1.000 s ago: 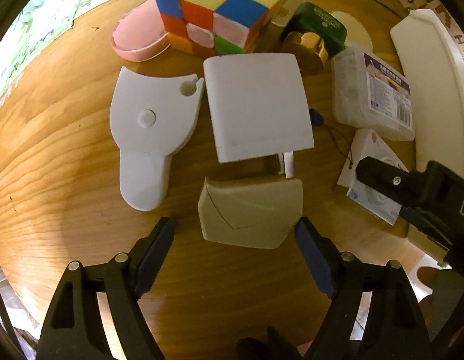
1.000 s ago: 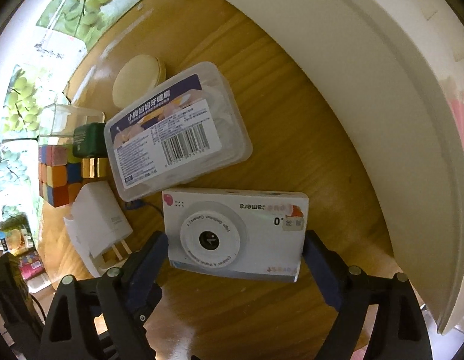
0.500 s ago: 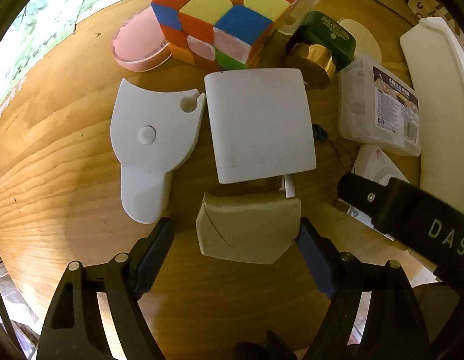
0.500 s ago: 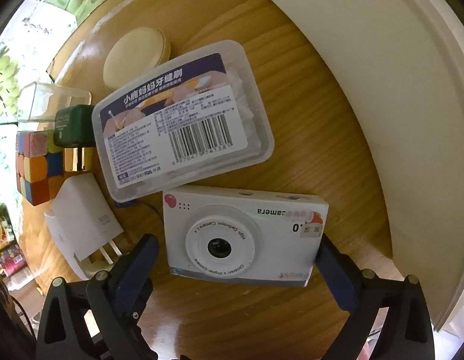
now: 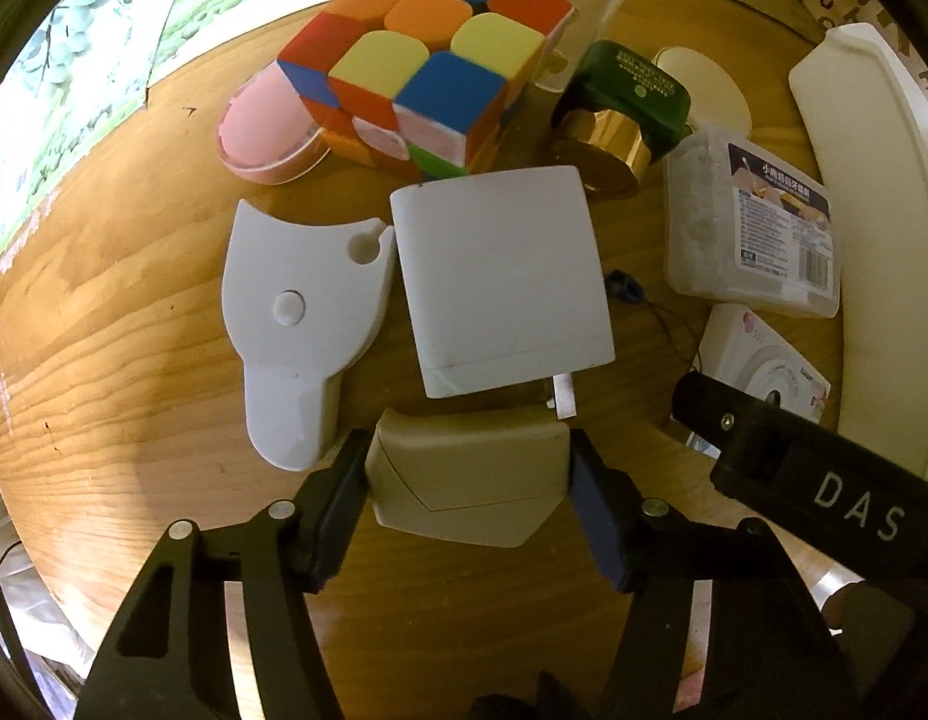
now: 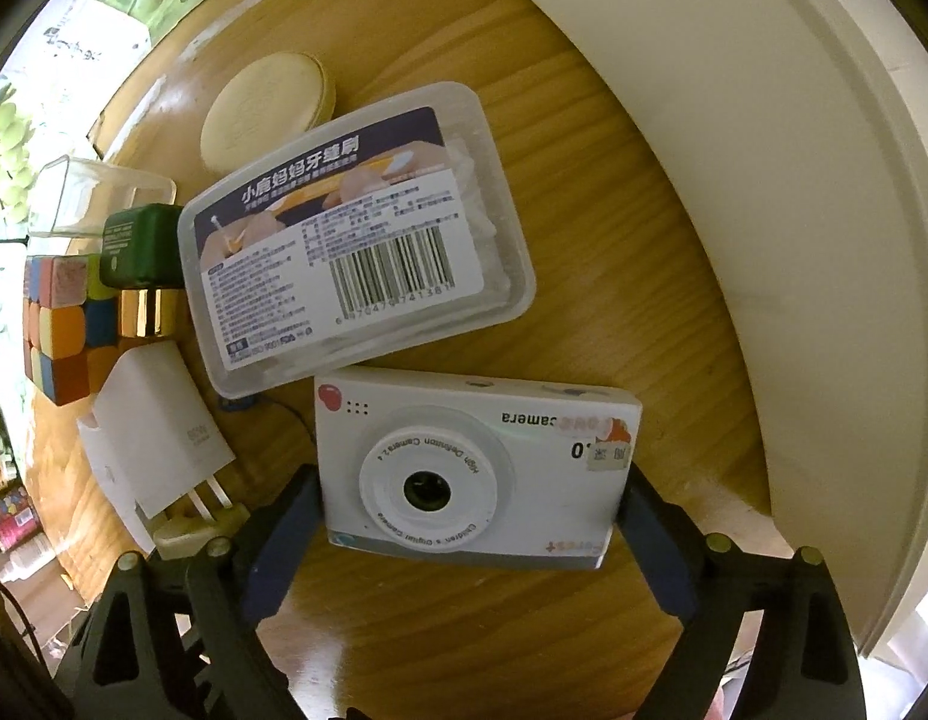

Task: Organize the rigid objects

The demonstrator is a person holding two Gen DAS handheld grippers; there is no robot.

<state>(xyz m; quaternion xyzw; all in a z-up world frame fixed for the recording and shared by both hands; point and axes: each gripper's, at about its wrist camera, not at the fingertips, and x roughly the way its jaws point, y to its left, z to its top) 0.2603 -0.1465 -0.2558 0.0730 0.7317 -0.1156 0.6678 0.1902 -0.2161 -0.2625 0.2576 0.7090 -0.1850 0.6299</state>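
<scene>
Two grippers each close on an object lying on a round wooden desk (image 5: 134, 360). The left gripper (image 5: 467, 474) has its dark blue pads pressed against both sides of a beige case (image 5: 464, 480), which lies flat at the near edge of the clutter. The right gripper (image 6: 470, 510) has its pads against the two short ends of a white toy camera (image 6: 470, 474), lens facing up and its printed word "camera" upside down to the viewer.

Just beyond the beige case lies a white charger (image 5: 500, 282), its metal prongs pointing toward the case. Beside the charger, on its left, is a flat white plastic piece (image 5: 296, 324) with a round bump and a notch. Farther back sits a colourful puzzle cube (image 5: 428, 72), with a pink oval lid (image 5: 266, 132) touching its left side. To the right of the cube lies a green bottle with a gold cap (image 5: 620, 114) on its side, a clear plastic cup (image 5: 578, 6) behind it.

Touching the far edge of the camera is a clear plastic box (image 6: 356, 240) with a barcode label. Behind the box rests a round cream disc (image 6: 266, 108). A large white tray (image 6: 794, 180) curves along the right side of the desk, well clear of the camera.
</scene>
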